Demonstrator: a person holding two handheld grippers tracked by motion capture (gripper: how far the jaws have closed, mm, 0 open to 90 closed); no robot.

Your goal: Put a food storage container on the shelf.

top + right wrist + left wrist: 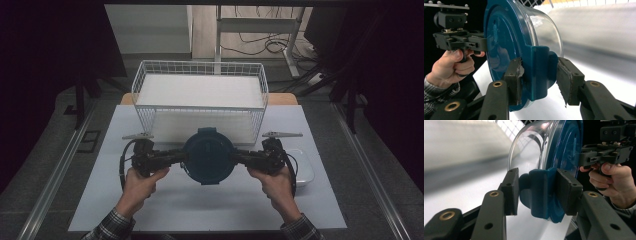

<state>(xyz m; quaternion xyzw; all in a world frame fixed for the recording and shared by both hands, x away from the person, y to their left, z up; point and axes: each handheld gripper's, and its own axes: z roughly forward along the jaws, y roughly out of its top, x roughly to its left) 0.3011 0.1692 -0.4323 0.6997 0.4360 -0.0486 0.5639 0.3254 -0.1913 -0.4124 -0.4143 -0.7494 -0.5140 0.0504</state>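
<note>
Container (208,156) hangs between your grippers, left gripper (176,158) and right gripper (240,158) each clenched on a blue side latch. Next, judge your lift into the wire basket (200,70); keep it level.

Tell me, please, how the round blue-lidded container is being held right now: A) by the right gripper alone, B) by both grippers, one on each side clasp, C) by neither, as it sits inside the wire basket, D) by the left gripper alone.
B: the left gripper and the right gripper each clamp a side clasp of the container, in front of the wire basket.
</note>
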